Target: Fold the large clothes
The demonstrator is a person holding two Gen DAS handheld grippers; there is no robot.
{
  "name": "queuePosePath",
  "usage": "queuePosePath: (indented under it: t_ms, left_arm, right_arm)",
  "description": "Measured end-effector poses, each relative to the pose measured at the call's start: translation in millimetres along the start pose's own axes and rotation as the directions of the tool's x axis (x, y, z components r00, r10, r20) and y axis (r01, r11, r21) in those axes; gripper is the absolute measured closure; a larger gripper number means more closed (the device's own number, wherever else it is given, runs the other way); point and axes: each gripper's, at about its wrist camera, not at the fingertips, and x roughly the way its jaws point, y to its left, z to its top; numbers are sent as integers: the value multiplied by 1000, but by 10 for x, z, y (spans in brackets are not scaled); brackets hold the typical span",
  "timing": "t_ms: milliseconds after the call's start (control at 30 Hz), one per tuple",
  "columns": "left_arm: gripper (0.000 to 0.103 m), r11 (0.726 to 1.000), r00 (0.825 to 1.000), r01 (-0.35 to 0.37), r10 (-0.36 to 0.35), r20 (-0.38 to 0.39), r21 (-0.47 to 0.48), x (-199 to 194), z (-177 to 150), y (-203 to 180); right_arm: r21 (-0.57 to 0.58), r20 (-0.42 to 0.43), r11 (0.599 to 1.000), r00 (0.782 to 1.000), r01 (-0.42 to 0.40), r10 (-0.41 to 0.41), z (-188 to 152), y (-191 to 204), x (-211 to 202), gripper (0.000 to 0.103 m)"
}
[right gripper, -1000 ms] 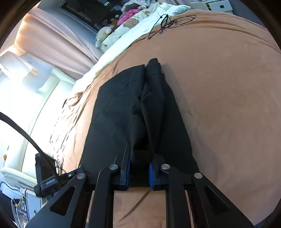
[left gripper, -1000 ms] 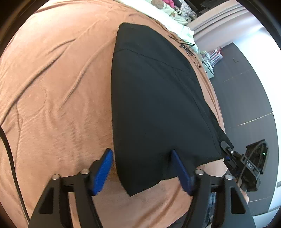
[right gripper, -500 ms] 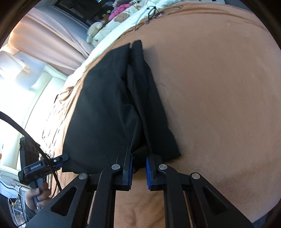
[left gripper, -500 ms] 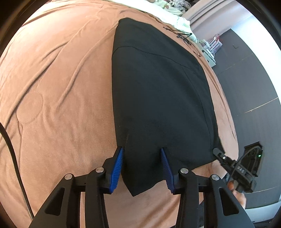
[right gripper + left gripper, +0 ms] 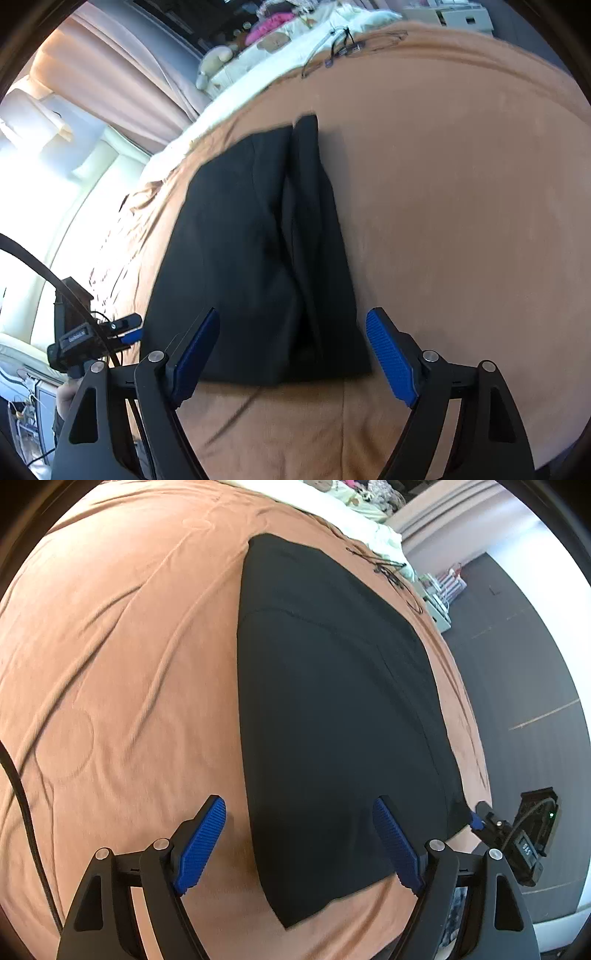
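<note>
- A bed [image 5: 110, 672] under a rust-brown cover carries the folded black garment [image 5: 332, 709] lying flat near its edge.
- The left hand-held gripper [image 5: 299, 842] and right hand-held gripper [image 5: 291, 354] are opening, pads off the cloth.
- Lifting both clear avoids dragging the fold.
</note>
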Motion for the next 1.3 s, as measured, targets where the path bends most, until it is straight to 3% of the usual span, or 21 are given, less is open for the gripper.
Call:
queuePosePath:
  t_ms: [233, 433, 567, 800, 967, 1100, 1167, 1233, 1300]
  left_arm:
    - [20, 1000, 1000, -15, 15, 18, -6, 131, 333, 78]
    - [20, 1000, 1000, -22, 22, 16, -11, 321, 625, 138]
    - [20, 999, 999, -36, 36, 15, 0, 438, 780, 129]
    - [21, 997, 997, -75, 75, 9, 23, 621, 1060, 66]
    - [25, 997, 997, -78, 78, 7, 12, 737, 1196, 104]
    - [26, 998, 998, -66, 66, -6, -8, 825, 1272, 135]
    - [27, 997, 997, -75, 75, -6, -5, 828, 1284, 117]
    - [30, 997, 997, -82, 82, -6, -5, 822, 1294, 103]
    - [35, 996, 996, -94, 94, -5, 2, 809, 1295, 71]
  right_arm:
    - [-11, -101, 997, 992, -76, 74, 442, -136, 331, 23]
    - [32, -192, 986, 968, -161, 164, 780, -398, 786, 23]
    - [44, -215, 984, 960, -175, 181, 934, -459, 972, 23]
    - [65, -271, 967, 928, -248, 256, 1253, -582, 1293, 23]
    - [107, -322, 945, 888, -310, 328, 1366, -662, 1503, 23]
    - [75, -341, 950, 888, -302, 309, 1431, -654, 1599, 23]
    - [53, -343, 955, 892, -293, 293, 1443, -625, 1608, 31]
    - [41, -344, 957, 895, -286, 283, 1429, -618, 1606, 50]
    - [40, -346, 955, 892, -295, 290, 1427, -588, 1625, 61]
